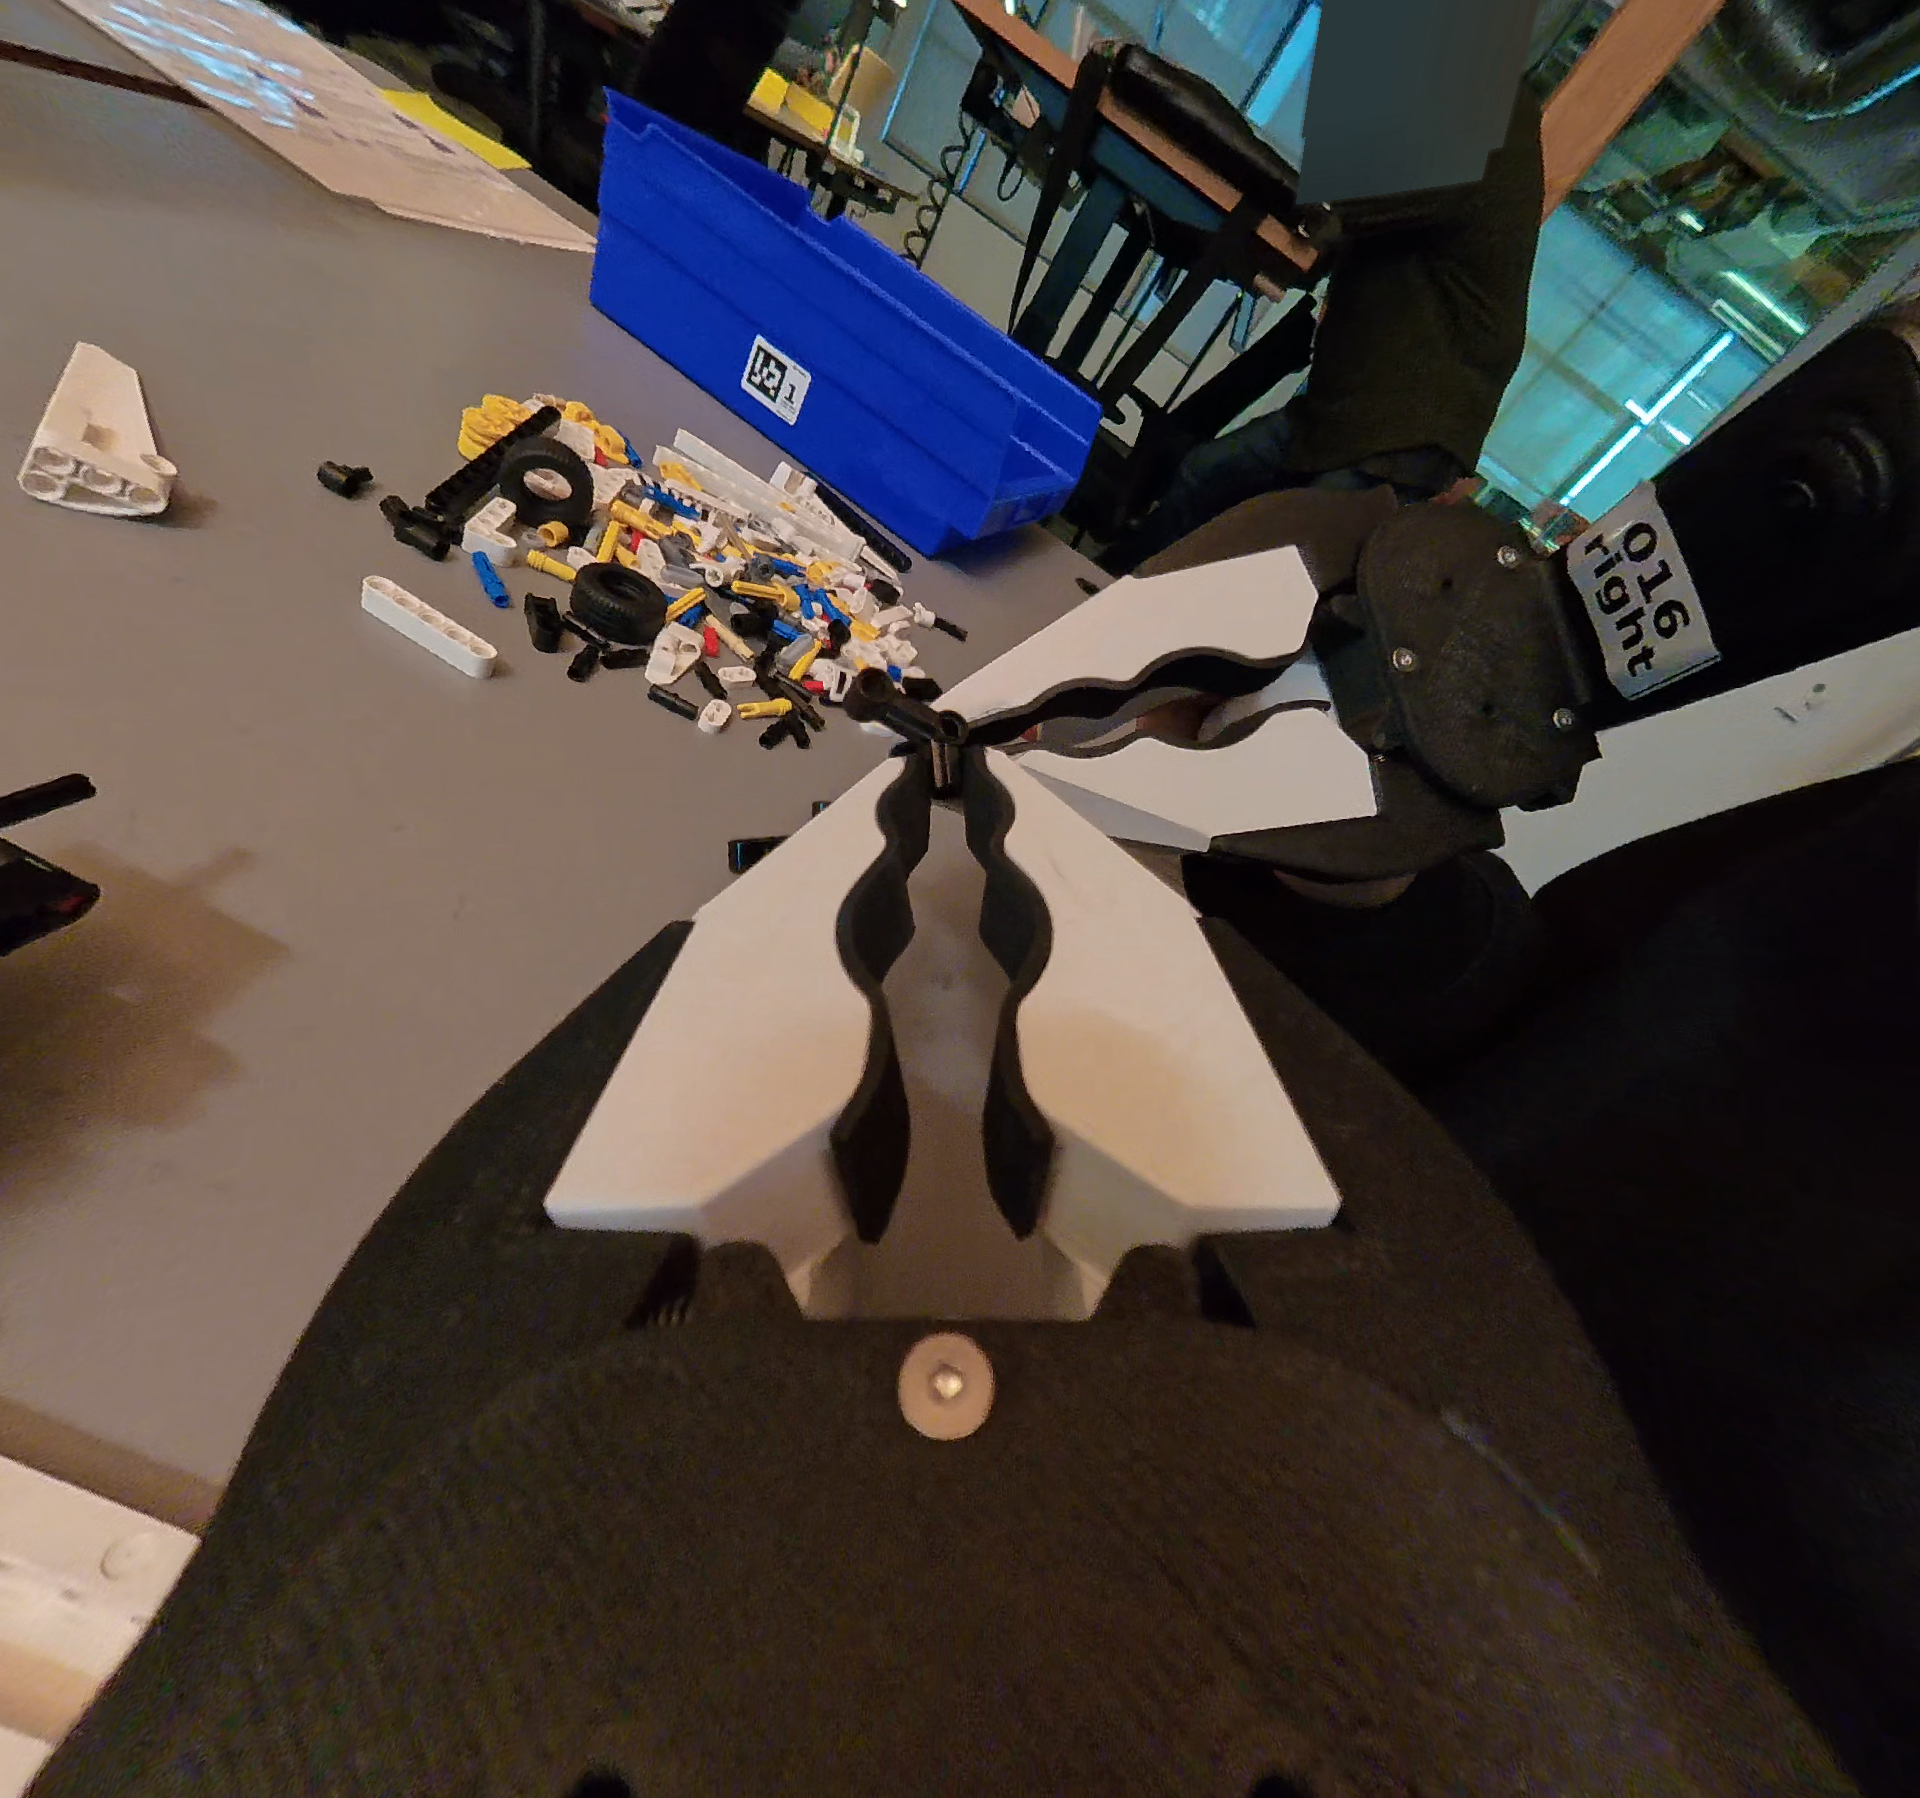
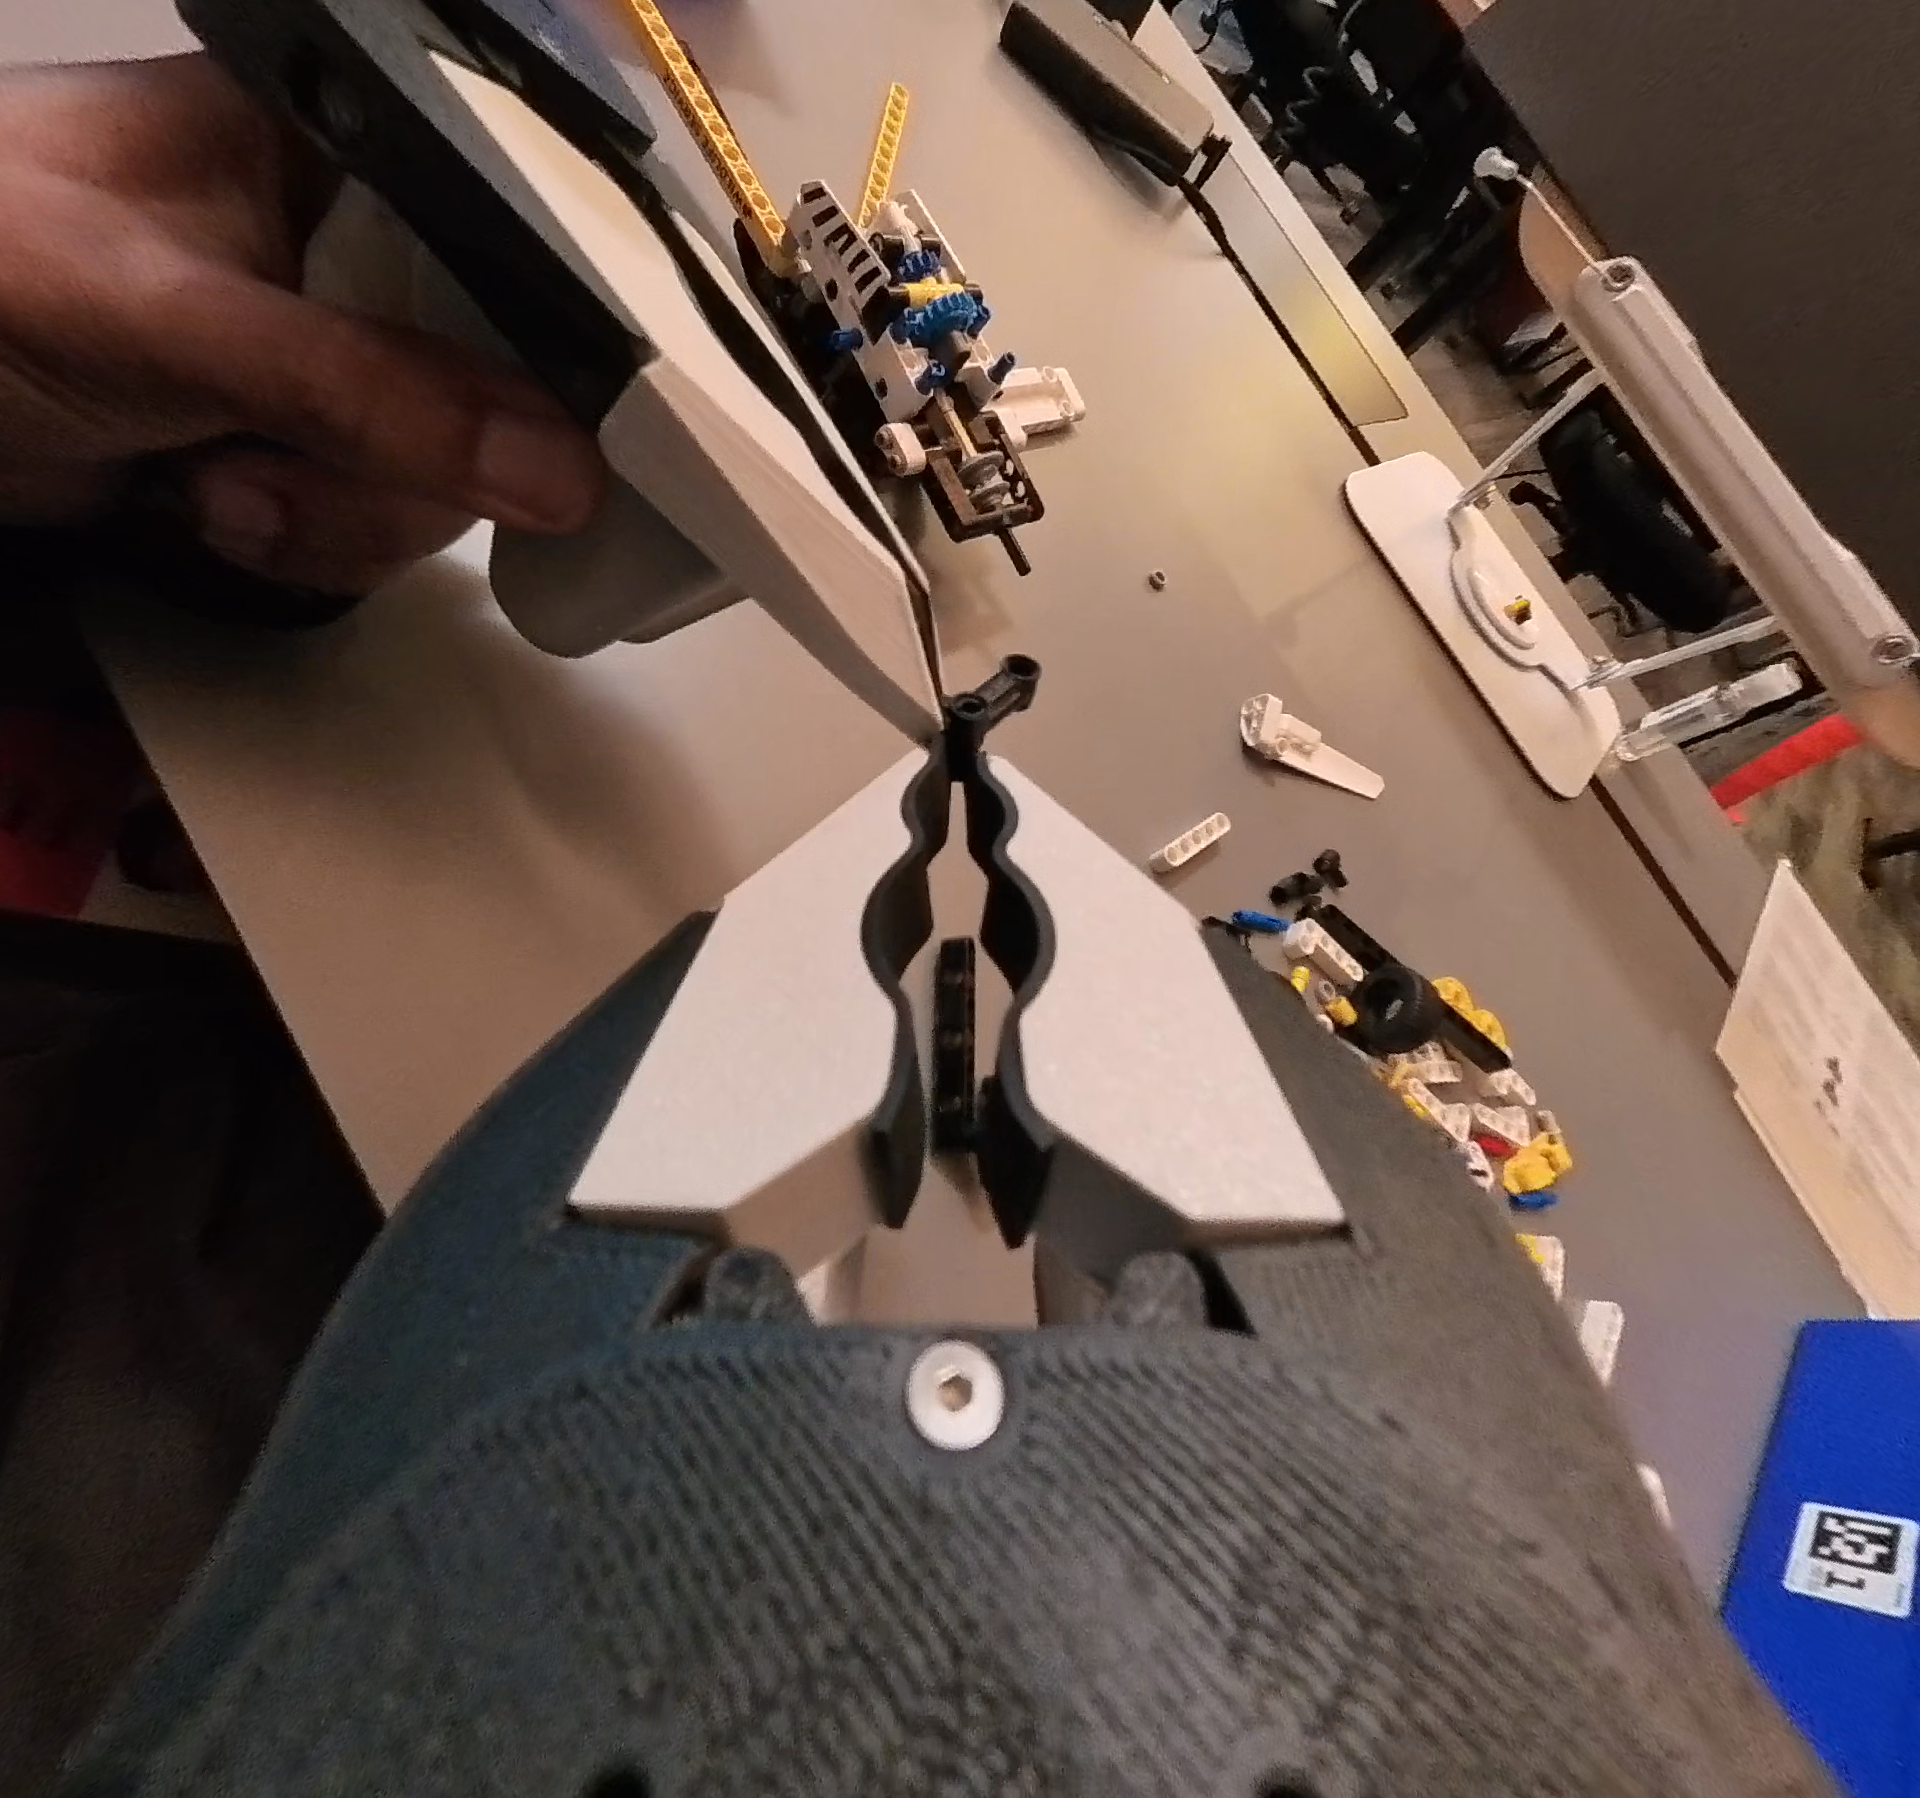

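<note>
Both grippers meet tip to tip above the table: the right gripper (image 2: 961, 761) pinches a black connector (image 2: 992, 699) jutting beyond its fingertips, while the left gripper (image 1: 940, 772), nearly closed, clamps a black pin (image 1: 940, 761) beneath it.

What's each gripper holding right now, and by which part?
Left gripper: a short black pin, pinched at its lower end. Right gripper: a black connector, gripped by its stem.

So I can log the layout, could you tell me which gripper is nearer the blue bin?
Right, probably. The right gripper sits beside the blue bin; the left gripper lies toward the near side of the table, only its tips meeting the right's.
</note>
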{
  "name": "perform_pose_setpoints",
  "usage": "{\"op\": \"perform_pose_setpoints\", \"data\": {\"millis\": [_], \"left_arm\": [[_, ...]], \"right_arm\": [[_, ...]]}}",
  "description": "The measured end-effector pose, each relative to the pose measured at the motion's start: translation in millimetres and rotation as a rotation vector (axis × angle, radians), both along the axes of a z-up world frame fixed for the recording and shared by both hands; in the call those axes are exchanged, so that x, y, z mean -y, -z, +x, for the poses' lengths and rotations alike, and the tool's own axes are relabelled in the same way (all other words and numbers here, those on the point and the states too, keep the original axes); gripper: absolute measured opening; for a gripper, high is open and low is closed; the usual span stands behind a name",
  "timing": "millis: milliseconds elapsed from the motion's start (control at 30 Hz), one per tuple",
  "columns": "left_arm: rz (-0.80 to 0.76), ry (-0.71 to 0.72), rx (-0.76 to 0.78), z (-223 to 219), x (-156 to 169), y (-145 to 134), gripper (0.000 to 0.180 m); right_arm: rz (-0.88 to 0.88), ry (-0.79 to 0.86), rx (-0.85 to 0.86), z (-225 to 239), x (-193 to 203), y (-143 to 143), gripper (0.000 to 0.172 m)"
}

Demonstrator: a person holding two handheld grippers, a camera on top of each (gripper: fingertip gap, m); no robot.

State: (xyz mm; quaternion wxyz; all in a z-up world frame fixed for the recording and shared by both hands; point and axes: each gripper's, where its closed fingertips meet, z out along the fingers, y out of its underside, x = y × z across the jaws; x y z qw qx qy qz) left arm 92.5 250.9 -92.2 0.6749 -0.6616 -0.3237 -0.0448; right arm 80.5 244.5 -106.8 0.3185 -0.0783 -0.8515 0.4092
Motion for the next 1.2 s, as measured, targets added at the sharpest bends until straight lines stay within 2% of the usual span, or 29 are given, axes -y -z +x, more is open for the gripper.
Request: {"op": "perform_pose_setpoints", "data": {"millis": [100, 133, 167, 200, 233, 267, 333, 400, 567, 667, 900, 1100, 1200], "left_arm": [[0.031, 0.003, -0.006, 1.7, -0.5, -4.6, 0.005], [0.183, 0.053, -0.031, 10.7, 2.8, -29.3, 0.005], [0.296, 0.058, -0.048, 14.3, 14.4, -56.2, 0.005], [0.254, 0.010, -0.110, 12.2, 24.2, -68.8, 0.005], [0.144, -0.059, -0.201, 9.2, 30.7, -70.6, 0.005], [0.110, -0.079, -0.244, 10.5, 32.6, -71.9, 0.005], [0.112, -0.049, -0.208, 12.4, 24.4, -61.9, 0.005], [0.109, -0.013, -0.154, 11.4, 17.3, -49.8, 0.005], [0.025, -0.033, -0.108, 2.2, 21.6, -31.7, 0.006], [-0.069, -0.047, -0.086, -2.2, 17.9, -14.6, 0.005], [-0.198, -0.005, 0.001, -7.0, 7.0, 14.0, 0.006], [-0.261, 0.058, 0.145, -19.8, -15.1, 32.2, 0.006], [-0.360, 0.083, 0.164, -32.4, -28.3, 44.2, 0.006]], "right_arm": [[-0.011, -0.001, 0.009, 1.5, -0.2, -2.6, 0.003], [0.017, 0.029, 0.006, -3.0, -5.3, 0.6, 0.003], [0.140, 0.138, 0.007, -19.5, -26.2, 18.6, 0.003], [0.271, 0.221, 0.025, -36.5, -52.5, 45.9, 0.003], [0.204, 0.213, 0.083, -39.5, -59.9, 56.9, 0.003], [0.071, 0.201, 0.084, -38.0, -58.7, 40.1, 0.002], [-0.057, 0.148, 0.003, -31.6, -47.3, -4.4, 0.002], [-0.125, 0.100, 0.050, -30.9, -37.1, -12.9, 0.003], [-0.262, 0.032, 0.146, -23.5, -34.5, -7.7, 0.003], [-0.247, 0.033, 0.151, -23.0, -36.1, -6.2, 0.003], [-0.115, 0.158, 0.202, -44.9, -62.9, 24.1, 0.003], [-0.107, 0.282, 0.291, -66.8, -98.7, 43.0, 0.003], [-0.129, 0.320, 0.292, -76.2, -107.0, 43.8, 0.003]]}}
